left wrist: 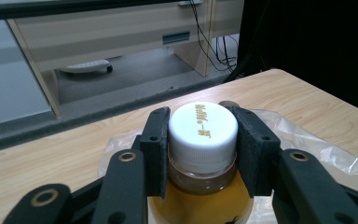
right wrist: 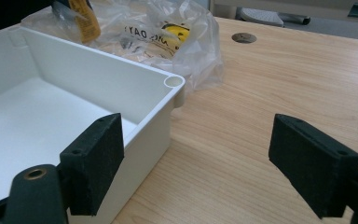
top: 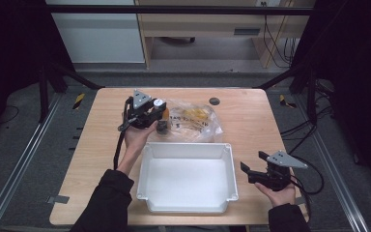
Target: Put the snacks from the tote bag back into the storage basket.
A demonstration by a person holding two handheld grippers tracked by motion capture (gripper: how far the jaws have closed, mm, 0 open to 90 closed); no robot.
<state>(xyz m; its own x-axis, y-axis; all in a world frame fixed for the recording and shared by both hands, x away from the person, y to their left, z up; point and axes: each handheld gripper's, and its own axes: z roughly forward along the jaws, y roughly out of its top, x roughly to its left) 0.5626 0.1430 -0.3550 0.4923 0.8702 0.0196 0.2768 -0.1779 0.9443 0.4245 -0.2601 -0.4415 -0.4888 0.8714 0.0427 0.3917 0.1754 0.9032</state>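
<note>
I have the bottle (left wrist: 203, 186) clamped at its white cap (left wrist: 203, 128) in my left hand-held gripper (top: 142, 112), just beyond the tray's (top: 186, 151) far rim, beside the plastic bag (top: 195, 121). It looks full of amber liquid, so fairly heavy and rigid; the ribbed cap gives the surest hold. My right hand-held gripper (top: 265, 170) is wide and empty, right of the tray on the tabletop (top: 251, 111).

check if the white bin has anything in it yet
Empty: the white bin shows a bare white floor in the high view and right gripper view. The bottle is outside it, in the left hand-held gripper.
</note>
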